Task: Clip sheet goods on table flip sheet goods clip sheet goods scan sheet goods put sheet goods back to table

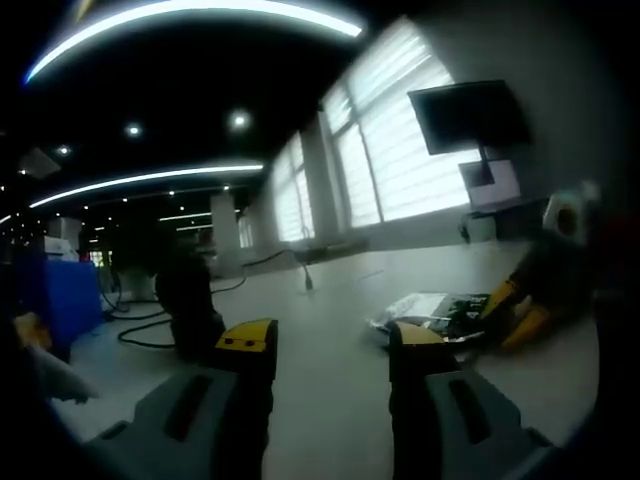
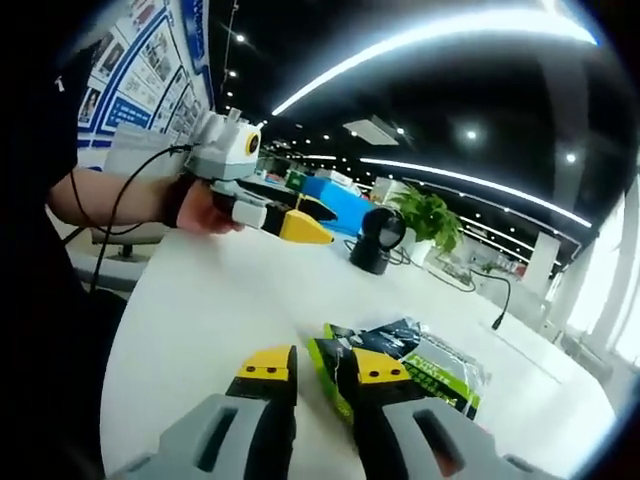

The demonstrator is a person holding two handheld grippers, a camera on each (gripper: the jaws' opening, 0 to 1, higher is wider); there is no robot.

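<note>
The sheet goods, a flat green and silver packet [image 2: 425, 362], lie on the white table [image 2: 200, 300]. My right gripper [image 2: 322, 368] is at the packet's near edge, its jaws part open with the green edge between them. In the left gripper view that gripper [image 1: 515, 310] comes in from the right, its yellow fingers spread at the packet [image 1: 430, 310]. My left gripper [image 1: 332, 345] hovers open over bare table with nothing between its fingers, left of the packet. In the right gripper view a hand holds it [image 2: 312, 220] above the far left of the table.
A black round-headed stand device [image 2: 378, 240] sits on the table beyond the packet, also seen as the dark device [image 1: 190, 300], with cables trailing from it. A monitor [image 1: 470, 115] stands by the windows. A potted plant [image 2: 430, 215] and a blue box [image 2: 340, 200] are further back.
</note>
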